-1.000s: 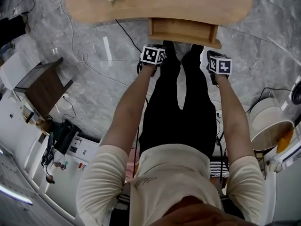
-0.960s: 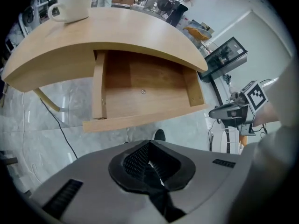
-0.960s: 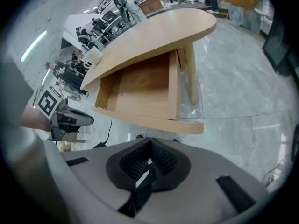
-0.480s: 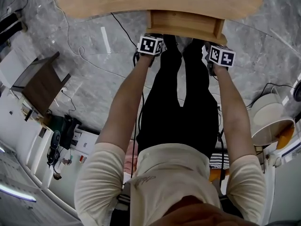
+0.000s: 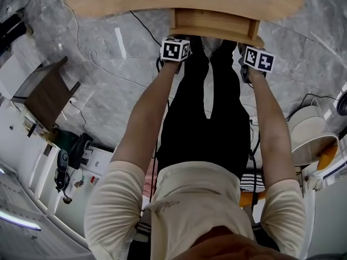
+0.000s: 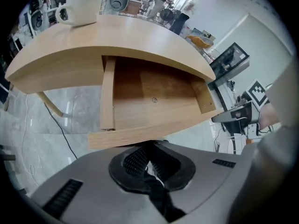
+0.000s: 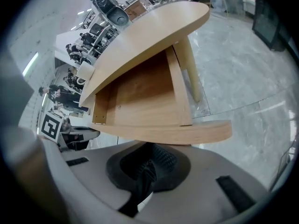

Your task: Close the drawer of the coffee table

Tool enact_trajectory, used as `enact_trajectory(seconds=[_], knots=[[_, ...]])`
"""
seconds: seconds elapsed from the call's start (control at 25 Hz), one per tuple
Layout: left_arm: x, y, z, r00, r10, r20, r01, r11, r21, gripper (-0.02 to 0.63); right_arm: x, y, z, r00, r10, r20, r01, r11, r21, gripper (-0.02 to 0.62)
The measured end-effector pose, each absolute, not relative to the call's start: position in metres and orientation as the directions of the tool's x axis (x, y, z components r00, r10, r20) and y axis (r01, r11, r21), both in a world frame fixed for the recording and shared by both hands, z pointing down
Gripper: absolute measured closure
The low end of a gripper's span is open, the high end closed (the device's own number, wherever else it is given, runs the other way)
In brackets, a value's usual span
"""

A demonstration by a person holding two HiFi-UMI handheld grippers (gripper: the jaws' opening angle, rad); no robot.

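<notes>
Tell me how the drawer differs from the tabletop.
The tabletop carries a white cup; the drawer holds nothing. The tabletop is a flat slab with a curved edge; the drawer is an open-topped box with side walls and a front panel. The drawer hangs under the tabletop and sticks out past its edge, pulled open. Both are the same light wood.

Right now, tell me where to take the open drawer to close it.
Press the drawer's front panel on its outer face, from the person's side. No handle shows, and the panel lies flat and wide before the left gripper and right gripper, one near each end.
</notes>
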State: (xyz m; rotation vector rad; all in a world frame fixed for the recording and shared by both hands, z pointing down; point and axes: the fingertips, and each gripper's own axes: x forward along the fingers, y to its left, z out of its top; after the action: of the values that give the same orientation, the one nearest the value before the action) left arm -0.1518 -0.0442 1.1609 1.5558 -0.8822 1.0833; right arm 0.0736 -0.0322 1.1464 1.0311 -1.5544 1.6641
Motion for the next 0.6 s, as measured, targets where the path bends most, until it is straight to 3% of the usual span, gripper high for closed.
enact_trajectory(seconds=[0.6], knots=[[-0.153,-0.082,1.153,0.316,-0.031,0.948,-0.911,-0.288,0.294,0.601,0.075,-0.069,1.140,-0.459,-0.060,0.886,-0.882,-0.089,-0.463,0.600]])
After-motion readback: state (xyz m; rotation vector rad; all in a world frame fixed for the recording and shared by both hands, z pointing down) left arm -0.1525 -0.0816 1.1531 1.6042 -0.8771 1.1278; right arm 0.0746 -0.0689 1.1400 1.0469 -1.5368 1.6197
